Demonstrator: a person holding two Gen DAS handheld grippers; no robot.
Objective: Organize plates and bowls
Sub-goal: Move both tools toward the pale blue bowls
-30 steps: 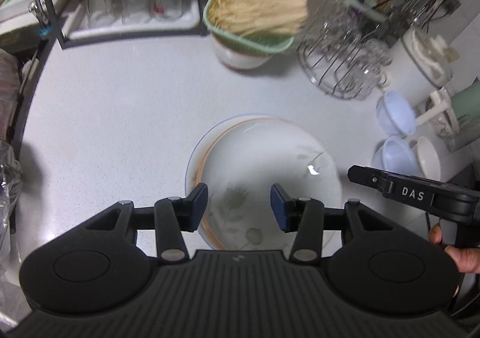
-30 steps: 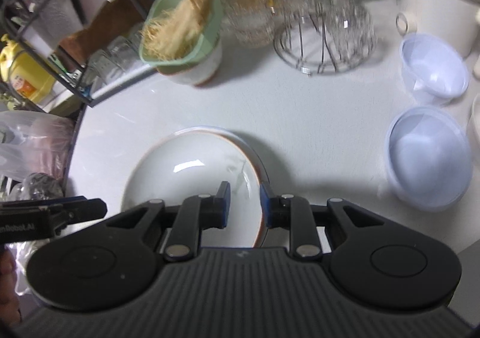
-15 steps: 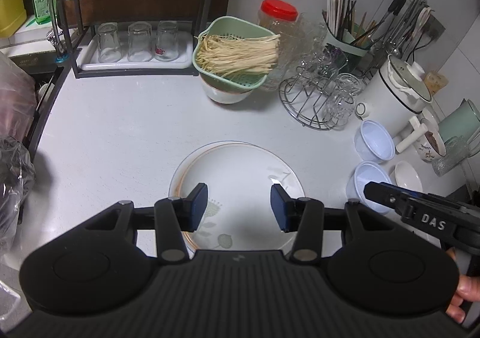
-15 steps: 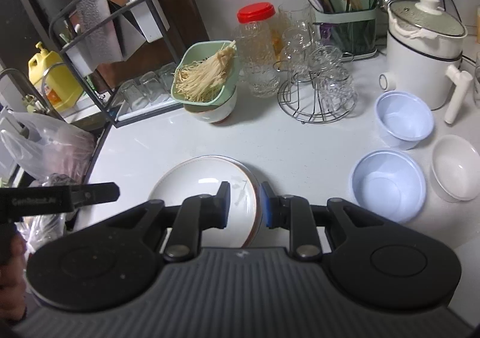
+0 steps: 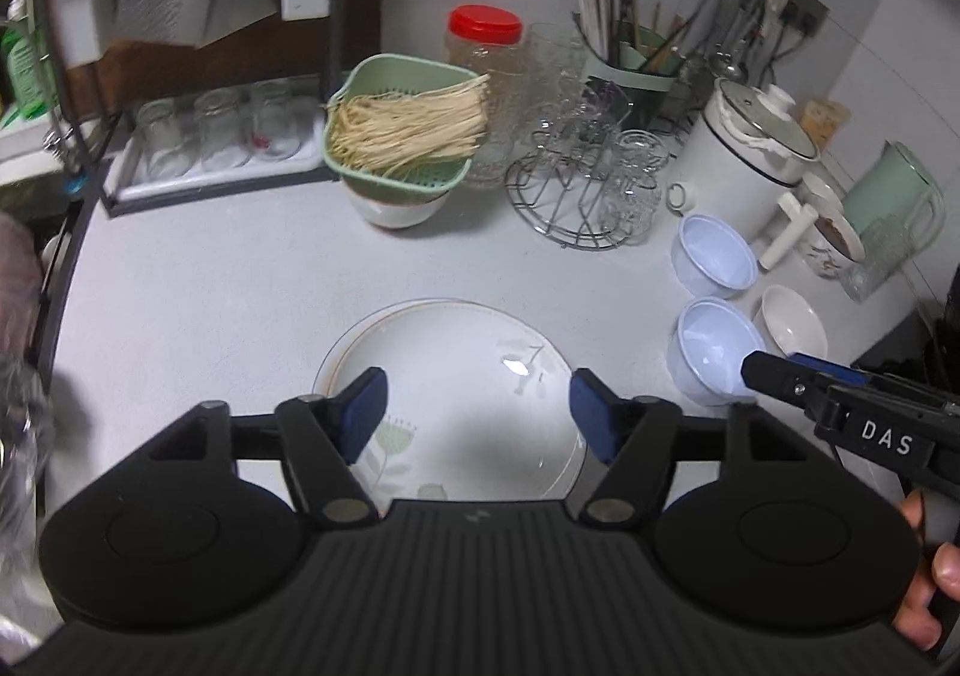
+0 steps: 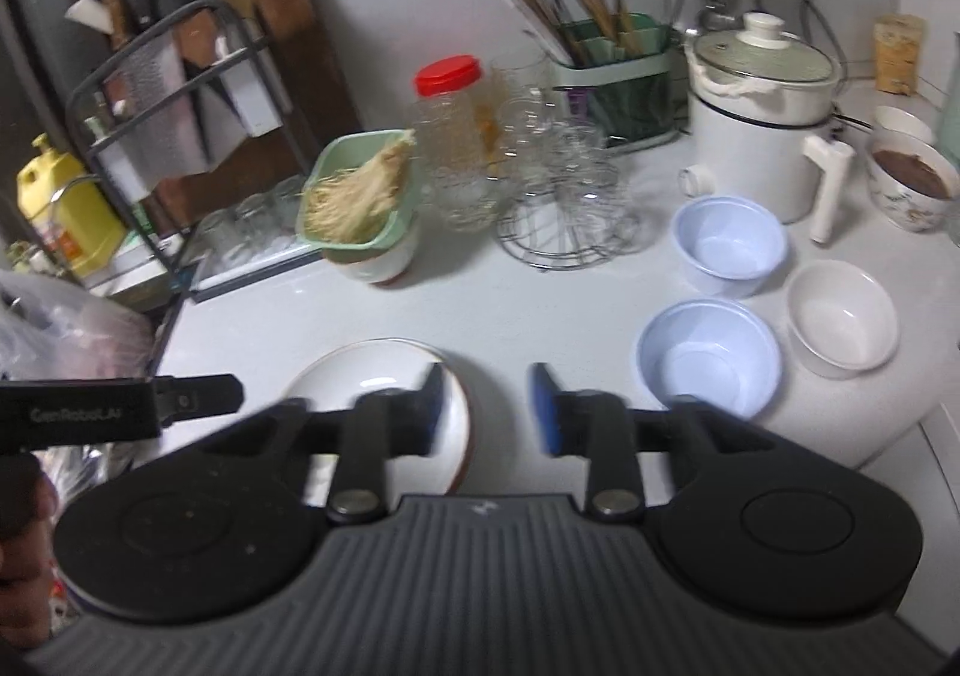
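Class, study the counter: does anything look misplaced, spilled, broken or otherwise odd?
Nothing is spilled or broken. One oddity: the green strainer of dry noodles sits tilted on a white bowl behind the plates, with noodle ends overhanging its rim.

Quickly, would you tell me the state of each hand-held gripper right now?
Left hand-held gripper: open, holding nothing.
Right hand-held gripper: open, holding nothing.

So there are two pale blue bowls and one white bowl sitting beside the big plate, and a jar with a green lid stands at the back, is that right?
Almost. The jar's lid is red, not green, as the right wrist view shows. The rest holds: two pale blue bowls and one white bowl sit to the right of the big plate on the counter.
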